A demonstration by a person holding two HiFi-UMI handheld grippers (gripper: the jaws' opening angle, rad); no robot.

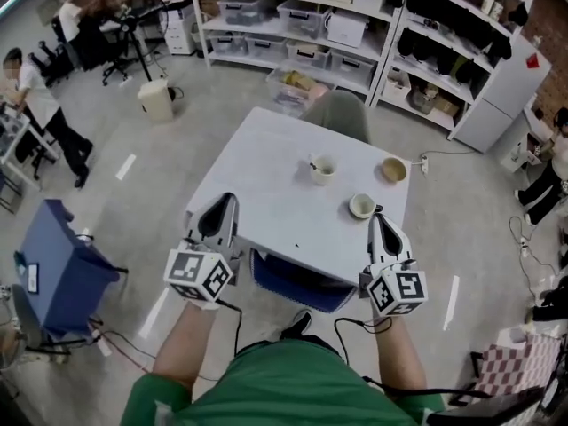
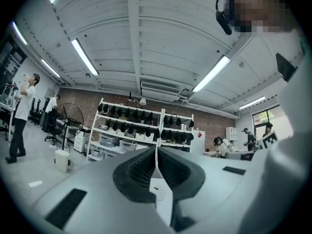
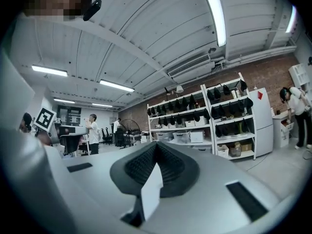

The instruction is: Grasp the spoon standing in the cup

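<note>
A white cup (image 1: 323, 170) stands near the middle of the white table (image 1: 266, 193), and a spoon (image 1: 312, 162) stands in it, leaning left. My left gripper (image 1: 228, 200) is held at the table's near left edge, jaws shut and empty. My right gripper (image 1: 374, 217) is over the near right edge, also shut and empty, well short of the cup. In the left gripper view the jaws (image 2: 156, 152) meet in a thin line, and the cup (image 2: 158, 189) shows small through the slit below them. In the right gripper view the jaws (image 3: 156, 147) are closed with only a sliver of table behind.
A second white cup (image 1: 362, 206) sits just ahead of my right gripper, and a tan bowl (image 1: 394, 169) lies farther right. A grey chair (image 1: 342, 114) stands behind the table and a blue one (image 1: 293, 282) under its near edge. Shelves (image 1: 302, 25) line the back; people stand at the far left.
</note>
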